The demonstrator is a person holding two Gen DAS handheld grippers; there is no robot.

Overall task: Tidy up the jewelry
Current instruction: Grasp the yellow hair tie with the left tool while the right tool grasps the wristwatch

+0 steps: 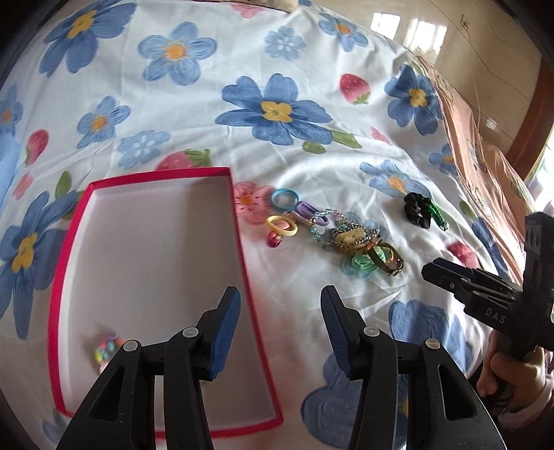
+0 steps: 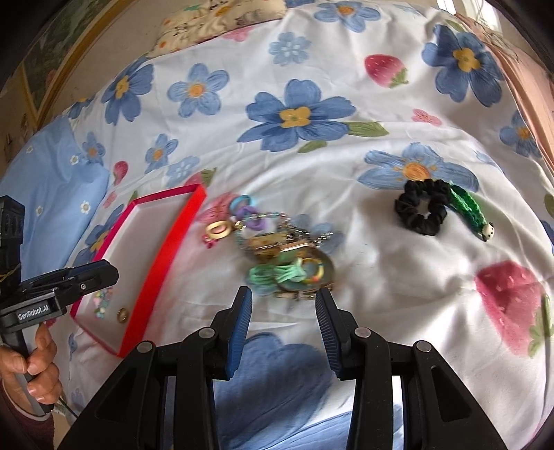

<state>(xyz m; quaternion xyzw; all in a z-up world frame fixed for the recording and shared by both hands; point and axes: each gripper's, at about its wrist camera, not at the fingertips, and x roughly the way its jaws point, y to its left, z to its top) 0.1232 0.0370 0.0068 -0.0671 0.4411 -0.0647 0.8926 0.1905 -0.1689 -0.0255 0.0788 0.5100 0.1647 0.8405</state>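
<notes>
A red-rimmed white box (image 1: 242, 221) lies on the flowered bedsheet; it also shows in the right wrist view (image 2: 162, 259). A small pastel bead piece (image 1: 105, 348) and a gold ring (image 2: 122, 314) lie in its near end. A pile of jewelry (image 1: 360, 242) lies right of the box: hair rings, chains, a gold watch, a mint green cord (image 2: 277, 273). A black scrunchie (image 2: 420, 207) and a green braided band (image 2: 467, 204) lie further right. My left gripper (image 1: 280, 311) is open and empty over the box's right rim. My right gripper (image 2: 283, 308) is open and empty just before the pile.
The bed's right edge (image 1: 484, 155) with pink fabric drops to a tiled floor. A light blue pillow (image 2: 52, 194) lies left of the box. A patterned cushion (image 2: 221, 17) sits at the far end of the bed.
</notes>
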